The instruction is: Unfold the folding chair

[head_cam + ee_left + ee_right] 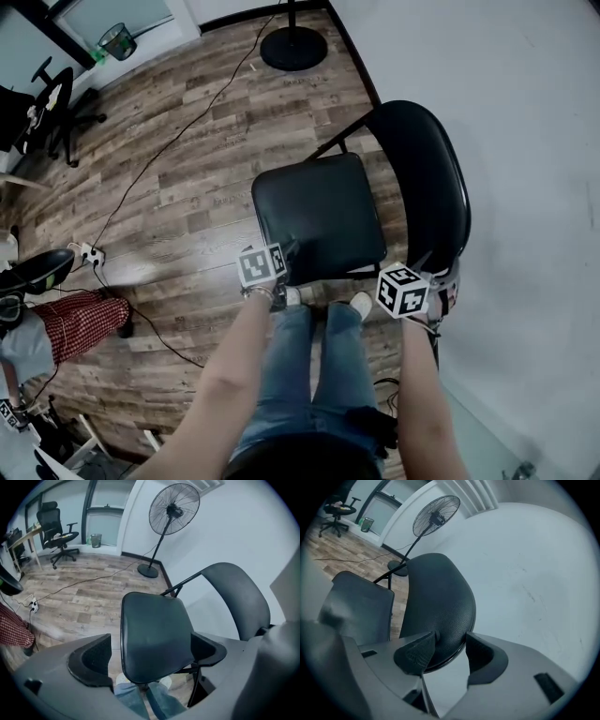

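Observation:
The folding chair stands by the wall with its black seat (319,220) lying about flat and its black backrest (427,178) upright on the wall side. My left gripper (279,262) hovers at the seat's near left corner. Its jaws are wide open (149,653), and the seat (154,634) shows beyond the gap with no pad pressing on it. My right gripper (433,277) is at the backrest's near end. It is shut (449,651) on the rim of the backrest (438,602), one pad on each face.
A white wall (525,141) runs close along the chair's right side. A standing fan (171,515) has its round base (293,47) on the floor beyond the chair, with a cable (178,131) trailing across the wood floor. An office chair (54,524) stands far left. The person's legs (314,375) are just before the seat.

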The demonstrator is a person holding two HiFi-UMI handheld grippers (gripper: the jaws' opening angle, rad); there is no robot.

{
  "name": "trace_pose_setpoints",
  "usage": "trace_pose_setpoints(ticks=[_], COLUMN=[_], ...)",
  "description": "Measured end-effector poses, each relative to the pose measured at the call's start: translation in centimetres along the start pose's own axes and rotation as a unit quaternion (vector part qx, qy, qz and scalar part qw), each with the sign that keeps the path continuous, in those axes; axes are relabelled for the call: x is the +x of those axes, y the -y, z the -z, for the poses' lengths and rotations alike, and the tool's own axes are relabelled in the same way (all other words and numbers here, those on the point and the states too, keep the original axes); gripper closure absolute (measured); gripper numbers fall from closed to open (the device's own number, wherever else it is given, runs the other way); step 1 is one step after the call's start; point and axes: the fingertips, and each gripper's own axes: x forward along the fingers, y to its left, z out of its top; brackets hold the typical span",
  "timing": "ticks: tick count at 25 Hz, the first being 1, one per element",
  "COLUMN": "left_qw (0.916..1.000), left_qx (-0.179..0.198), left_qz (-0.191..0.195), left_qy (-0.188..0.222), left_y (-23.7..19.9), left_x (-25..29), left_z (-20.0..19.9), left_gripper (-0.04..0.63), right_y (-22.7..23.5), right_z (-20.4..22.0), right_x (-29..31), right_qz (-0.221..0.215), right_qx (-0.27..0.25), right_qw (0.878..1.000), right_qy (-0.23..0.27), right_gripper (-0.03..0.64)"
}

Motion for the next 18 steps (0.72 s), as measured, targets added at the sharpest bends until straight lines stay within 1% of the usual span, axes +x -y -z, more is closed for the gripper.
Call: trace_pose_setpoints(ticks=[4, 7, 10, 14, 18], left_qw=[0.9999, 0.9996, 0.9989, 0.9975, 0.9963], left_qx=[0.006, 0.005, 0.012, 0.025, 0.034], left_qz=[0.002, 0.006, 0.011, 0.016, 0.009], left_qy=[0.012, 0.027, 0.045, 0.064, 0.079], left_y=[1.1, 2.3, 3.6, 5.4, 7.0], left_x=[-1.9, -3.2, -4.7, -6.6, -8.1], left_z=[-0.9, -1.9, -2.8, -3.7, -4.2], left_gripper=[0.094, 0.094, 0.094, 0.094, 0.094], right_y=[-0.2, -0.1, -0.1, 0.3, 0.4], right_z=[0.2, -0.1, 0.1, 0.0, -0.2], right_x=[0.0, 0.3, 0.0, -0.5, -0.6], right_qz=[-0.034, -0.064, -0.090, -0.132, -0.170], right_qx=[-0.004, 0.006, 0.003, 0.007, 0.006], right_qw=[0.999, 0.998, 0.996, 0.991, 0.985], right_qy=[-0.003, -0.004, -0.005, 0.005, 0.016], right_gripper=[0.430, 0.433, 0.439, 0.448, 0.454])
